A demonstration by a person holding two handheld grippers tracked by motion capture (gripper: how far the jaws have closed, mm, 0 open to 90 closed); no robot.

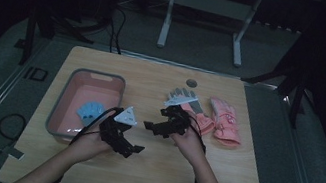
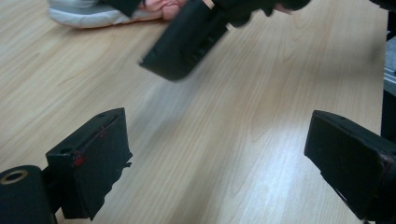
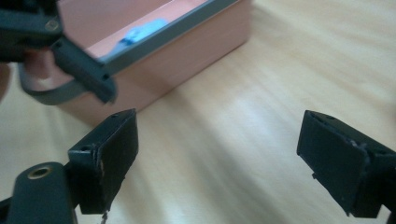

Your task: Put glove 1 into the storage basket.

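Pink gloves lie at the right of centre in the high view, on the wooden table, one of them partly under the grey plate of the right gripper. That gripper sits just left of them, near the middle of the frame, held by the person's right hand; in the right gripper view its two black jaws stand wide apart over bare wood with nothing between them. The left gripper sits lower and to the left, just right of the pink bin, and in the left gripper view its jaws also stand wide apart and empty. A light blue glove lies inside the bin, toward its right wall. At the top left of the left gripper view a pale grey and pink edge of the gloves shows beyond the other gripper's jaw.
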